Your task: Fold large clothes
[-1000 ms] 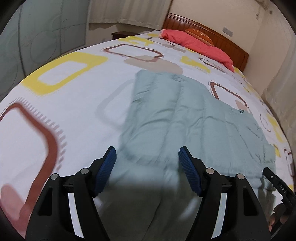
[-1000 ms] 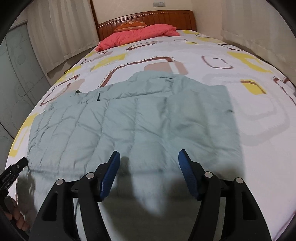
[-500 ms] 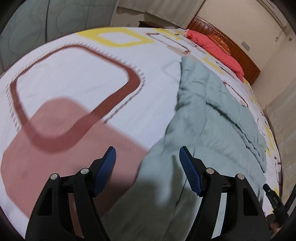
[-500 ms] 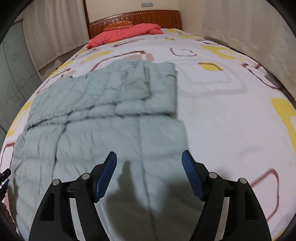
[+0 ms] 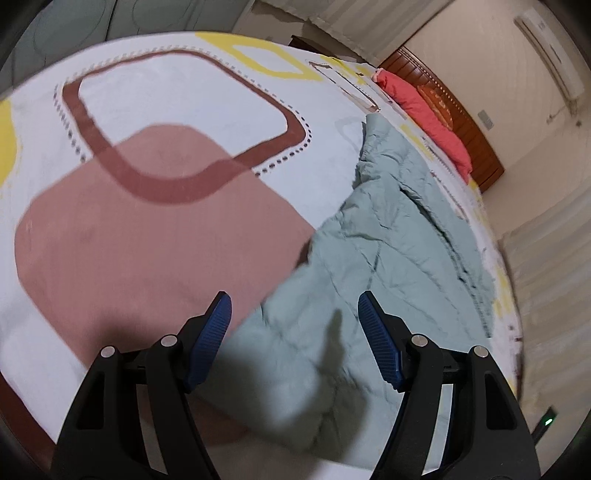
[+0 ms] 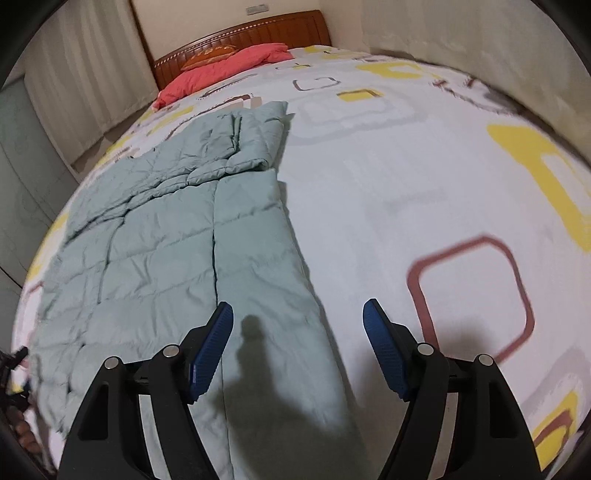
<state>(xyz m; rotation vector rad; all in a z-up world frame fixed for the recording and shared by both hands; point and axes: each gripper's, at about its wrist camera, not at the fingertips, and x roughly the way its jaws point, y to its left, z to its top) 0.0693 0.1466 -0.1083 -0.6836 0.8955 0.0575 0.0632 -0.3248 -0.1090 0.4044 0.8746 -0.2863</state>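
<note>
A pale green quilted jacket (image 5: 391,254) (image 6: 177,243) lies flat on the patterned bed sheet (image 5: 177,110) (image 6: 388,177), its sleeves folded in near the far end. My left gripper (image 5: 294,310) hovers open above the jacket's near left corner, with nothing between its blue pads (image 5: 212,341). My right gripper (image 6: 298,319) hovers open above the jacket's near right edge, half over cloth and half over bare sheet. Neither gripper touches the jacket as far as I can see.
A red pillow (image 6: 225,70) (image 5: 424,110) lies against the wooden headboard (image 6: 240,35) at the far end. Curtains and walls close in around the bed. The left gripper and a hand (image 6: 16,424) show at the right wrist view's lower left edge.
Both grippers have swung outward from the jacket's middle, the left toward its left edge, the right toward its right edge. The left view has rolled. Both stay open and hold nothing.
</note>
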